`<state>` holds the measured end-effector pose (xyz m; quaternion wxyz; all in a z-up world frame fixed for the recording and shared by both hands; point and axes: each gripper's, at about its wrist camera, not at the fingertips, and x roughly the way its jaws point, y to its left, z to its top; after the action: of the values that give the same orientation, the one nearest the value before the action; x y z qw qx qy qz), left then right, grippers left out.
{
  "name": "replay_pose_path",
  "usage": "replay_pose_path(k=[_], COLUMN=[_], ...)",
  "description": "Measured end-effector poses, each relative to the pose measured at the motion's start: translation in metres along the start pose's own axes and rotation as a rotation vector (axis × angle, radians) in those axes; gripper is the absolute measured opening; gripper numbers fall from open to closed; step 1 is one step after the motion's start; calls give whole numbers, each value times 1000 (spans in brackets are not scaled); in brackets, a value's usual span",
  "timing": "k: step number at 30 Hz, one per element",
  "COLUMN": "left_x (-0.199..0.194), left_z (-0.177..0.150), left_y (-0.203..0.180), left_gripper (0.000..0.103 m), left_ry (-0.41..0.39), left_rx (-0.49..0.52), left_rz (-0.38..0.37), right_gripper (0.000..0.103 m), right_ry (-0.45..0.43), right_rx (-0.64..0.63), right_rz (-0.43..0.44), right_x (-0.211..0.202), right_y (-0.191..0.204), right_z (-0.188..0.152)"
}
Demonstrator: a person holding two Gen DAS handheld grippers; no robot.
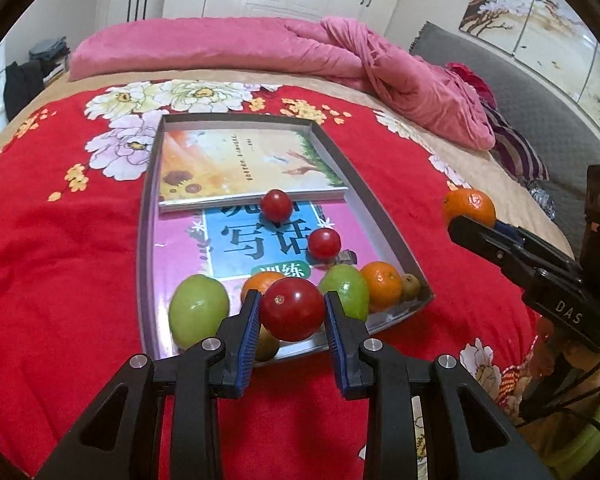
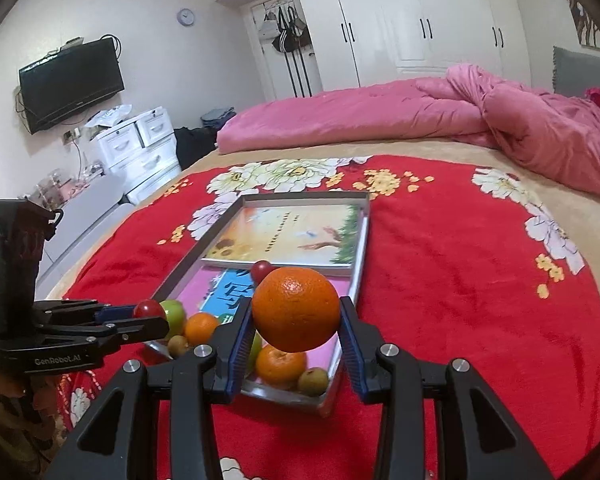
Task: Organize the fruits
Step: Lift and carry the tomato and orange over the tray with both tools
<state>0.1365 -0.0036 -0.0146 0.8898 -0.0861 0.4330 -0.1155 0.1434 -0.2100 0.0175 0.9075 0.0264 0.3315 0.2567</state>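
Observation:
A grey tray (image 1: 380, 208) lies on the red floral blanket and holds two books and fruit. My left gripper (image 1: 291, 312) is shut on a red tomato (image 1: 292, 309) above the tray's near edge. In the tray are two smaller tomatoes (image 1: 276, 205) (image 1: 324, 243), two green apples (image 1: 198, 310) (image 1: 346, 290), oranges (image 1: 381, 283) and a small brown fruit (image 1: 410, 285). My right gripper (image 2: 296, 320) is shut on an orange (image 2: 296, 309), held above the tray's near corner (image 2: 328, 400). It also shows in the left wrist view (image 1: 469, 207).
A pink quilt (image 2: 420, 116) lies bunched at the back of the bed. A grey headboard (image 1: 540, 108) is on the right. White drawers (image 2: 140, 148) and a wall TV (image 2: 70, 80) stand off the bed's left side.

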Motion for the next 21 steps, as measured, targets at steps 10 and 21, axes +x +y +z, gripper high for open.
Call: replay_pose_path(k=[10,21], left_x=[18,21], left_z=[-4,-4], left_y=[-4,1], left_gripper=[32,32], left_ry=[48,46], left_rx=[22,25], left_rz=[-8,7], right_gripper=[41,41], right_ry=[17,34], right_rx=[-33,-32], right_rz=[6,7], right_x=[3,5], right_y=[8,8], right_z=[-2,-5])
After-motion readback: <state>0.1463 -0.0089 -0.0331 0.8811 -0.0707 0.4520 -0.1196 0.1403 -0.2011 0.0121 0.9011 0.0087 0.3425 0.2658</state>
